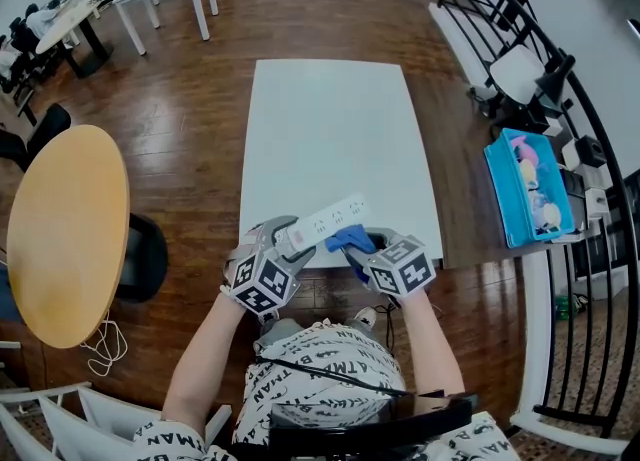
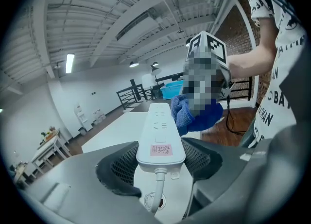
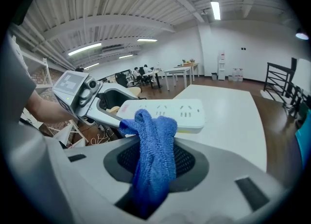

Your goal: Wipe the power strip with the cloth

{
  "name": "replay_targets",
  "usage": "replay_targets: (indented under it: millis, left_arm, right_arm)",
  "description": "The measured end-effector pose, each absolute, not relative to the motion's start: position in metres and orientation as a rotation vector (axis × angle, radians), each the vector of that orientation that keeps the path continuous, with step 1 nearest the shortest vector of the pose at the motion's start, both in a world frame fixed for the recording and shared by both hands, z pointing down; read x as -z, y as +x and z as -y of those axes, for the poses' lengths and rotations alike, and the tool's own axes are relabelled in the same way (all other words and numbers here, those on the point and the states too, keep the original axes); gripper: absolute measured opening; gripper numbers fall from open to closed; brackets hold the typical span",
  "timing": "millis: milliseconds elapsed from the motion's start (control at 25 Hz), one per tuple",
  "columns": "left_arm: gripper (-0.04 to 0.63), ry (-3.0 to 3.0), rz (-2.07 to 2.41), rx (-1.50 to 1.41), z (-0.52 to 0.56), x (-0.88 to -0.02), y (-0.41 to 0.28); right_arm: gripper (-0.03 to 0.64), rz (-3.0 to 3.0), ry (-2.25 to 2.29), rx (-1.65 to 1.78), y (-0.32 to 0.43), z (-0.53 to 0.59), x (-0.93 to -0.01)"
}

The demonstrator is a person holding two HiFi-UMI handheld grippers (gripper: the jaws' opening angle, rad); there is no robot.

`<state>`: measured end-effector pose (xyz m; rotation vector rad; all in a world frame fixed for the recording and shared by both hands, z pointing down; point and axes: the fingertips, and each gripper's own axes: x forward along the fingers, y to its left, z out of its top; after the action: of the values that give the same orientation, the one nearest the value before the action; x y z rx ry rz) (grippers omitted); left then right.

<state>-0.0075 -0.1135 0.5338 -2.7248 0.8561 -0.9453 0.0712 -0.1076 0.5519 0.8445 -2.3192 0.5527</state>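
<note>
- Nearest you, the head view shows both forearms reaching forward from a printed shirt. Your wrists turn inward, so the two marker cubes sit side by side at the table's near edge.
- Your left gripper (image 1: pixel 285 239) is clamped on the cord end of the white power strip (image 1: pixel 325 222). Only its own view shows the padded jaws pressing both long sides, a pink label on the top face and the cord dropping from the end.
- Your right gripper (image 1: pixel 365 254) is closed on the blue cloth (image 1: pixel 352 240). Only its own view shows the cloth bunched between the jaws, rising and folding over the strip's long edge, touching it.
- Only the head view places the strip: aslant over the near edge of the white table (image 1: pixel 330 129), free end pointing away to your right. No view settles whether it touches the tabletop.
- Farther off, the head view takes in a round wooden table (image 1: pixel 65 229) on your left, and a blue bin (image 1: pixel 528 189) beside a black railing (image 1: pixel 590 149) on your right.
</note>
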Motion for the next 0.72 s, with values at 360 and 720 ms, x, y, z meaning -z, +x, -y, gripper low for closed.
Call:
replay_targets:
  millis: [360,720]
  left_arm:
    - [0.279,-2.709,-0.755,0.951,0.097,-0.533,-0.01]
    - [0.278,-2.669,-0.589,0.97,0.077,-0.532,0.001]
  right_arm:
    - [0.135,2.183,1.012,-0.52,0.15,0.13,-0.557]
    - [0.135,2.159,0.982,-0.408,0.155,0.147,-0.542]
